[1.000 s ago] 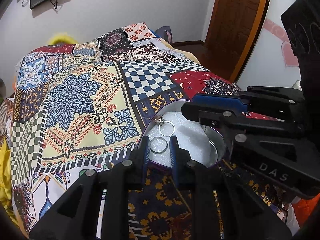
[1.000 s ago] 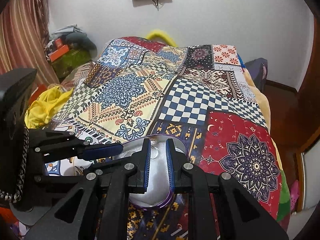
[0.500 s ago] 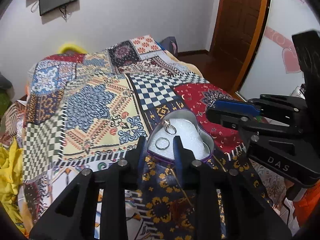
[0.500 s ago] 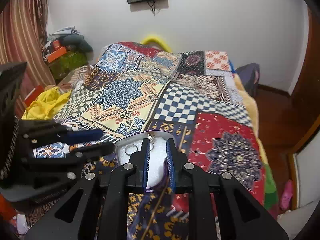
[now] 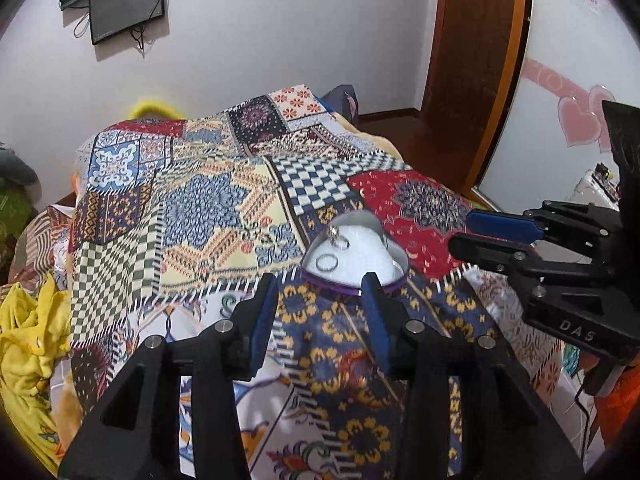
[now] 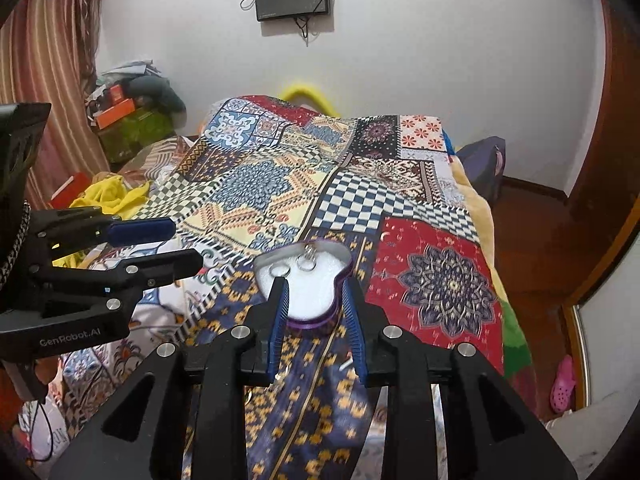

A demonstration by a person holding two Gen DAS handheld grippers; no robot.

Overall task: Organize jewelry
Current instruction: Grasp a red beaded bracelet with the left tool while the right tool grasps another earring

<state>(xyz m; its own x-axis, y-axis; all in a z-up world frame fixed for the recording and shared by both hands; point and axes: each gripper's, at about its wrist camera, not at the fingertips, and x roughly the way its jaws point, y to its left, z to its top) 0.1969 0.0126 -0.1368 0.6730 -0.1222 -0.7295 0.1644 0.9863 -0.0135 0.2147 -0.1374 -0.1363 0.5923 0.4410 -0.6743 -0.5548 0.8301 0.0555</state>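
Heart-shaped tin (image 5: 394, 268), purple rim, white padded lining, sits open on the patchwork bedspread (image 5: 224, 208), on the dark blue/gold patch w/ the red patch just right of it. Two rings lie inside: plain band (image 5: 326, 261) near the tin's left lobe, ring w/ a stone (image 5: 339, 240) just behind it, toward the notch. Both loose on the lining, nothing pinning them.

Left gripper (image 5: 320, 312) hangs near side of the tin, jaws opening, roughly half spread, nothing between them; the tin rim shows past the tips, not touched. Right gripper (image 6: 314, 314) is also near side of the tin, jaws opening but narrower, empty; in its own view the tips overlap the tin's near edge, can't tell if there's contact. From the left view it sits right of the tin and apart from it.

No lid in view. Looks like rings are placed, both grippers clear.

Risks, my read:
- Soft bed = tin can tip if a tip clips the rim; rings would roll into the folds of the busy print, hard to spot.
- Rings close together, so a pinch at one may nudge the other.
- Yellow cloth (image 5: 28, 344) left of the tin is a snag hazard if reached across.
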